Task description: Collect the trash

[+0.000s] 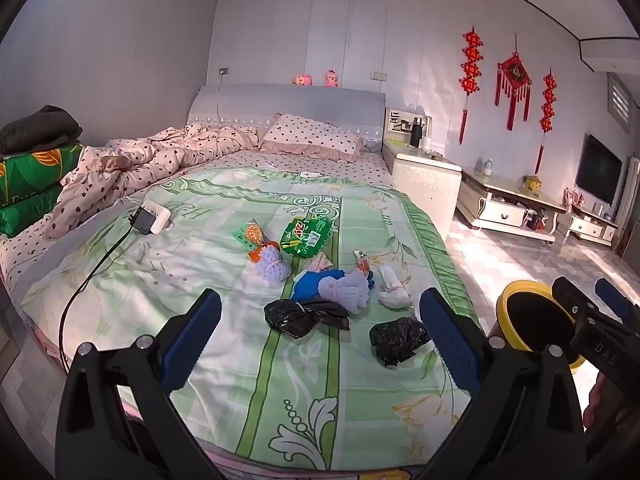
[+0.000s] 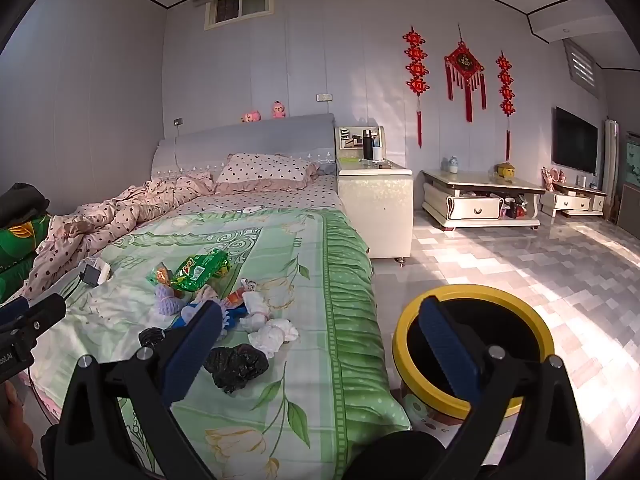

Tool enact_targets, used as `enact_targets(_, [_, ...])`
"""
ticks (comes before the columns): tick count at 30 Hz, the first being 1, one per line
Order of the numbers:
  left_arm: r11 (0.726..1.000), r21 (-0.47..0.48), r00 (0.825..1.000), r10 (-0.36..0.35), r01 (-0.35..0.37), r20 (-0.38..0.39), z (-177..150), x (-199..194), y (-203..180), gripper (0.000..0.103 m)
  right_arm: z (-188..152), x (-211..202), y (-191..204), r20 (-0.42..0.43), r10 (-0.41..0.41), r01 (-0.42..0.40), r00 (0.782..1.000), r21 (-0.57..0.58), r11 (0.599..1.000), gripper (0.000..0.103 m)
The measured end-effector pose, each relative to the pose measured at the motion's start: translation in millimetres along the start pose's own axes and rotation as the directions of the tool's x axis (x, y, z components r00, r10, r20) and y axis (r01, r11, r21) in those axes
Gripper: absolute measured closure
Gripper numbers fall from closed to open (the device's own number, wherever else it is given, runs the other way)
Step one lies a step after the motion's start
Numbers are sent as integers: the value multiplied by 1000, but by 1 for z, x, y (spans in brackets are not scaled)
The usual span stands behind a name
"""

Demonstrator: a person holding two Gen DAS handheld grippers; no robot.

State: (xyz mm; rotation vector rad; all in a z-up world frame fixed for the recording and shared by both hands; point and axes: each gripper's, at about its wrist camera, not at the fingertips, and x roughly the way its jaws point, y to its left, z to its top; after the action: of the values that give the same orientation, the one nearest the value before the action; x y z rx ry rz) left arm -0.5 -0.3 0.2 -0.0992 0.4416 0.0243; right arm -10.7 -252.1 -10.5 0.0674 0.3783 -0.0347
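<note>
Trash lies on the green bedspread [image 1: 224, 368]: two black plastic bags [image 1: 306, 317] [image 1: 396, 339], a green snack packet [image 1: 306, 236], purple foam nets [image 1: 272, 266], a blue glove [image 1: 310, 286] and white wads [image 1: 394, 290]. A yellow-rimmed bin [image 2: 474, 344] stands on the floor beside the bed, also in the left wrist view [image 1: 532, 320]. My left gripper [image 1: 320, 320] is open and empty above the foot of the bed, just short of the black bags. My right gripper [image 2: 320, 332] is open and empty, between the bed edge and the bin.
A charger with a black cable [image 1: 150, 218] lies on the bed's left. A rumpled dotted quilt [image 1: 132, 168] and pillow [image 1: 312, 136] are at the head. A white nightstand [image 2: 374, 204], low cabinets [image 2: 480, 200] and tiled floor [image 2: 540, 264] are on the right.
</note>
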Motion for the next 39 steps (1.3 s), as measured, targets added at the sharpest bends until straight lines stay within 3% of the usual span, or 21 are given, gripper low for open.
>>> enact_targets(39, [1000, -16, 1000, -3, 3, -8, -1, 1, 1, 8, -2, 2, -2, -16, 0, 0, 1000, 6, 1000, 8])
